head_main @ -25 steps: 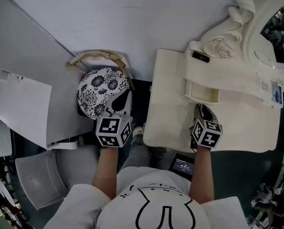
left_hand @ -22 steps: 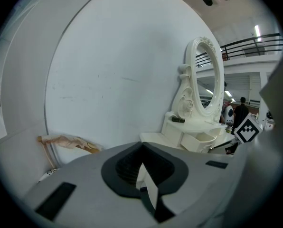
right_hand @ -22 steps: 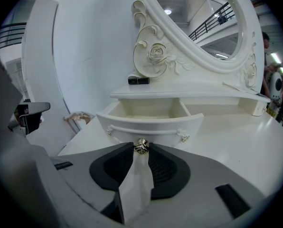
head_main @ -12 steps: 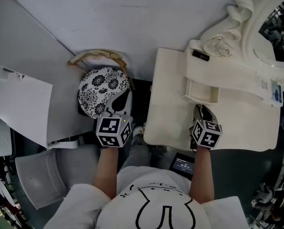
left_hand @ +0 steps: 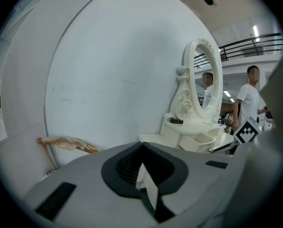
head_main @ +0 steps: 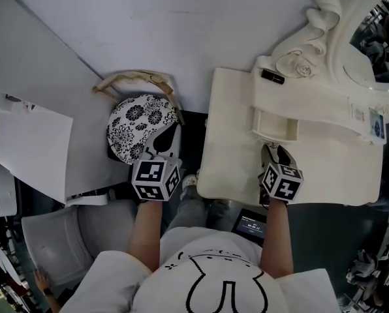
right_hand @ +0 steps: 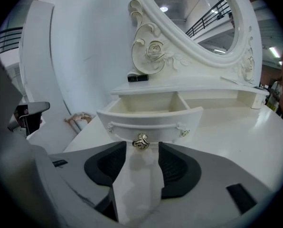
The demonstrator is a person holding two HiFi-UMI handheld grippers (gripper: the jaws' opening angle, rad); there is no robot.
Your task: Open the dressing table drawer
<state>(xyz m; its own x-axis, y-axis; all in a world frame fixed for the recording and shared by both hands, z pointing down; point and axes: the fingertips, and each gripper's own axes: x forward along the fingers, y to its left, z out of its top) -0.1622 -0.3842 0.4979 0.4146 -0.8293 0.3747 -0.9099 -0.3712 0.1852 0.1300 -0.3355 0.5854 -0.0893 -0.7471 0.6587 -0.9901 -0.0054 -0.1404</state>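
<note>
The cream dressing table (head_main: pixel 233 142) carries a small drawer (head_main: pixel 275 124) under the mirror, and it stands pulled out. In the right gripper view the drawer (right_hand: pixel 151 115) shows its empty inside and a rose-shaped metal knob (right_hand: pixel 140 141) on its front. My right gripper (right_hand: pixel 142 145) is at that knob with its jaws opening. The knob sits between the tips with a gap on each side, and the pads do not press on it. Off to the left, my left gripper (head_main: pixel 171 132) hangs over a floral stool (head_main: pixel 137 126), shut and empty.
A carved oval mirror (head_main: pixel 377 25) rises at the back of the table, with a small black object (head_main: pixel 271 77) on the shelf beside it. A white board (head_main: pixel 31 149) leans at the left. A dark screen (head_main: pixel 250 223) lies below the table's edge. People (left_hand: pixel 248 99) stand in the distance.
</note>
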